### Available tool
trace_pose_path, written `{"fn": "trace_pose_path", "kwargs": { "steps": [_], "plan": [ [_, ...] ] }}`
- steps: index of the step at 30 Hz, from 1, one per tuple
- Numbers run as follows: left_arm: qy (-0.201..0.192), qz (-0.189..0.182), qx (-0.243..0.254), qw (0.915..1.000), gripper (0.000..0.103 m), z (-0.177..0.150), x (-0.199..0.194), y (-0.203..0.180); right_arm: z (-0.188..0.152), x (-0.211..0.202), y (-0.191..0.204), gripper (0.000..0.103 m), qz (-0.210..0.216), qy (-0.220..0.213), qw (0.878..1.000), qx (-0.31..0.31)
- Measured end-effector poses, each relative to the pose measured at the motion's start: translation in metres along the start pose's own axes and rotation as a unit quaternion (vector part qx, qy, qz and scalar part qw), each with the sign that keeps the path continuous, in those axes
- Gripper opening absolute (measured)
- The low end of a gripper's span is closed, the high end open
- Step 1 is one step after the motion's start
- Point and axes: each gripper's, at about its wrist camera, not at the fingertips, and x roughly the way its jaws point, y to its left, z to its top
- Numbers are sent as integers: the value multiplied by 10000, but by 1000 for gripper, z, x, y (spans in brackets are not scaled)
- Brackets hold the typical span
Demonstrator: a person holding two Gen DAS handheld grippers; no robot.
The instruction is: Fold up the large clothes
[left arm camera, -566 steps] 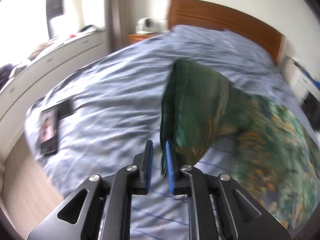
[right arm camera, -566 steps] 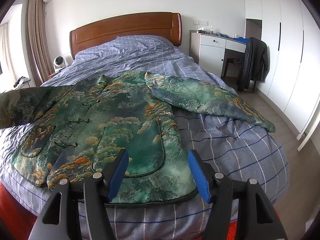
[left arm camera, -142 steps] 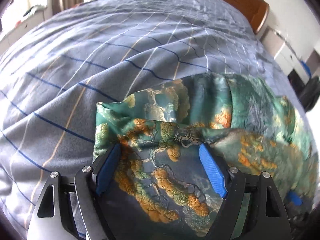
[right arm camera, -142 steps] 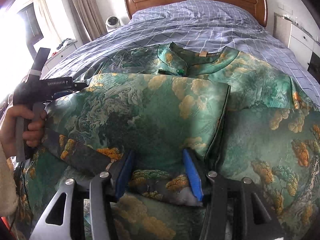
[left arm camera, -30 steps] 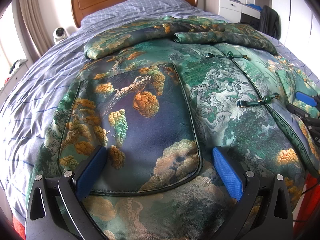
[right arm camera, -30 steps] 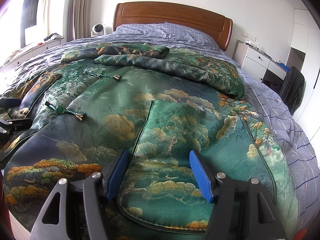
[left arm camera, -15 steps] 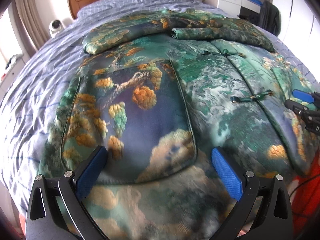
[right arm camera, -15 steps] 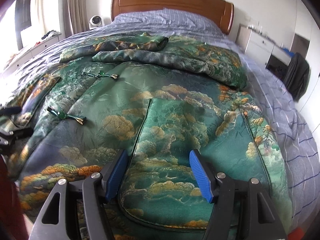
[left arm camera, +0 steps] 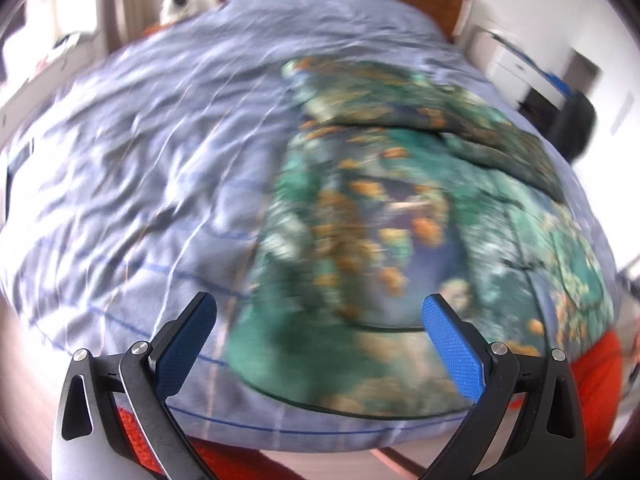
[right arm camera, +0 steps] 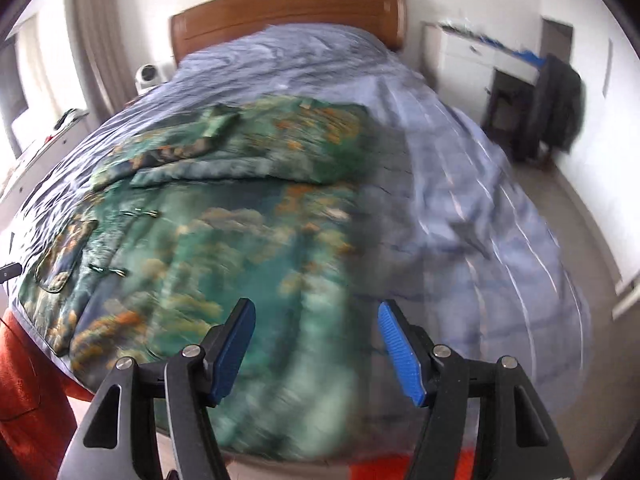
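Green brocade jacket [right arm camera: 208, 240] lies on the blue checked bed [right arm camera: 480, 208], sleeves folded across its chest. Left gripper [left arm camera: 320, 344] and right gripper [right arm camera: 316, 344] both gape, holding nothing. Compared with a second ago, both hang higher above the hem.

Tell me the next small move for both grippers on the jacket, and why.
Probably lower both to the jacket's near hem and grip it. Left gripper and right gripper hang open above it, holding nothing; the sleeves already lie folded across the chest, so the bottom fold remains.
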Motion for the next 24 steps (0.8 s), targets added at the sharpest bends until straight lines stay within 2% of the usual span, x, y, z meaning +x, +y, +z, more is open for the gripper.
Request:
{"fn": "trace_pose_path", "kwargs": {
  "steps": [4, 6, 8, 10, 11, 13, 14, 15, 16, 17, 18, 20, 24],
  "plan": [
    [618, -234, -447, 9968, 102, -9, 41, 28, -14, 10, -25, 66, 575, 489, 9961, 461],
    [769, -355, -559, 9948, 102, -14, 53, 29, -22, 18, -27, 66, 925, 642, 9914, 660],
    [744, -465, -484, 9950, 102, -15, 54, 24, -28, 25, -23, 66, 1204, 778, 9870, 732],
    [870, -820, -359, 9922, 102, -15, 57, 15, -31, 34, -16, 68, 1366, 869, 9840, 738],
    [918, -869, -251, 9917, 102, -17, 57, 10, -31, 40, -12, 68, 1388, 930, 9835, 696],
    [936, -718, -6, 9930, 99, -20, 56, 2, -32, 47, -6, 68, 1457, 1090, 9813, 631],
    [965, -616, 82, 9934, 85, -21, 55, 0, -31, 48, -4, 64, 1489, 1129, 9805, 602],
    [983, -570, 95, 9935, 65, -22, 53, 0, -29, 48, -3, 49, 1530, 1170, 9796, 568],
    [1001, -594, 40, 9932, 55, -23, 51, 0, -27, 47, -1, 38, 1543, 1187, 9794, 533],
    [1002, -719, -95, 9923, 35, -21, 47, 4, -25, 45, 0, 26, 1557, 1177, 9793, 530],
    [997, -828, -204, 9914, 23, -21, 45, 4, -22, 43, -1, 23, 1636, 1175, 9777, 587],
    [940, -1004, -384, 9898, 15, -16, 36, 6, -16, 37, 0, 18, 1766, 1135, 9756, 637],
    [598, -1142, -319, 9911, 13, -6, 2, -1, 4, 17, 6, 15, 1913, 915, 9755, 591]
  ]
}}
